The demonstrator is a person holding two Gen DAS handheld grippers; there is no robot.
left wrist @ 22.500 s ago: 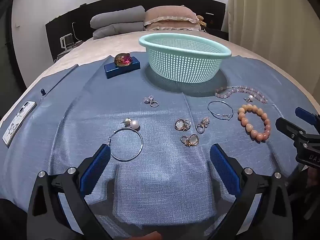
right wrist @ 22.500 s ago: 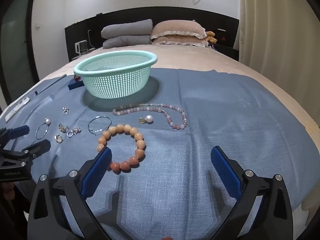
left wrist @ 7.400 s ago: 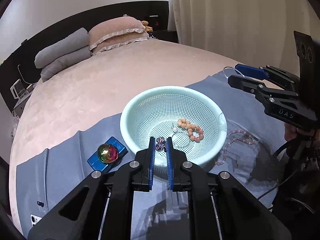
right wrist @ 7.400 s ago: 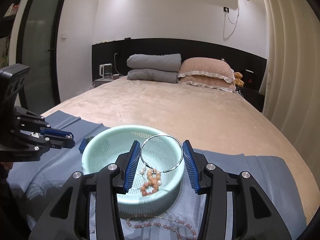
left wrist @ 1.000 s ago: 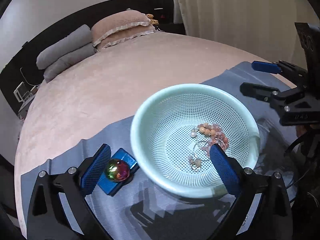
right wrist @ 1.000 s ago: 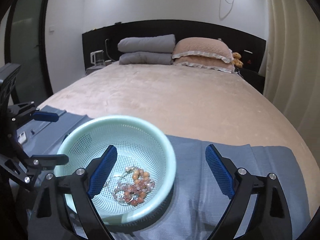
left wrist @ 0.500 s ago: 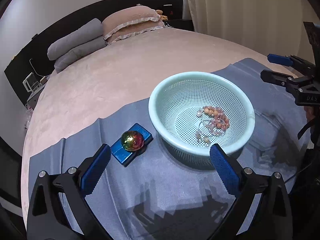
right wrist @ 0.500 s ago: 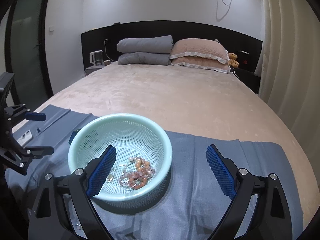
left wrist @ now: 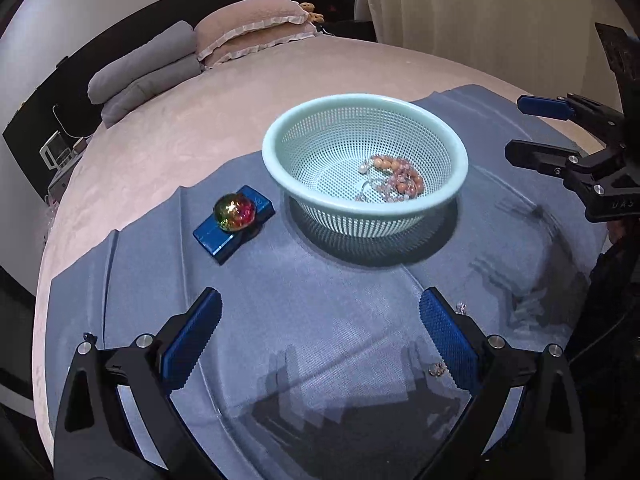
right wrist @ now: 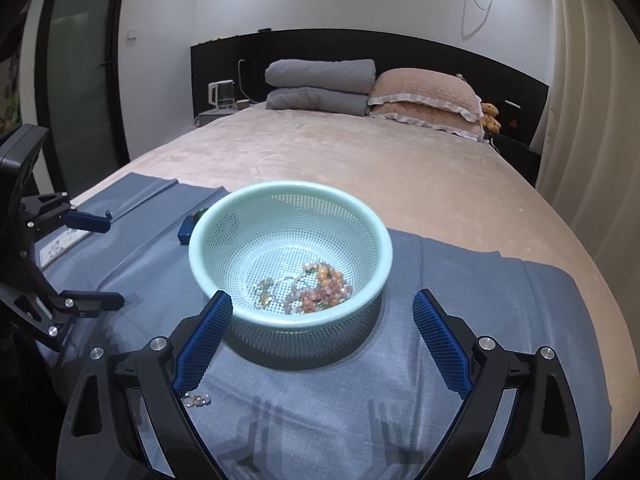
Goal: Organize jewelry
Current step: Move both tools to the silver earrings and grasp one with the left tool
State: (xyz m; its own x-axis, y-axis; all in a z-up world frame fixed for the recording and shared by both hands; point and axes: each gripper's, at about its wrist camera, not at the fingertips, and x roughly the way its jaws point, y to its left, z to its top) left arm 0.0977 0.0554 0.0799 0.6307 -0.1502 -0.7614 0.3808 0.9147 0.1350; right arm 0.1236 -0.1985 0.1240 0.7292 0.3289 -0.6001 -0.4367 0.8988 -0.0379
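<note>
A mint-green basket stands on the blue cloth on the bed. In it lies a heap of jewelry: an orange bead bracelet, a pink bead necklace and small pieces. Small earrings lie on the cloth by my left gripper's right finger, and one shows in the right wrist view. My left gripper is open and empty, above the cloth in front of the basket. My right gripper is open and empty, just short of the basket.
A blue box with an iridescent ball lies left of the basket. A phone lies at the cloth's left edge. Pillows and a folded grey quilt are at the headboard. A curtain hangs to the right.
Both grippers have drawn back from the basket and stayed open. In the left wrist view the basket has moved farther off and earrings on the cloth have come into view.
</note>
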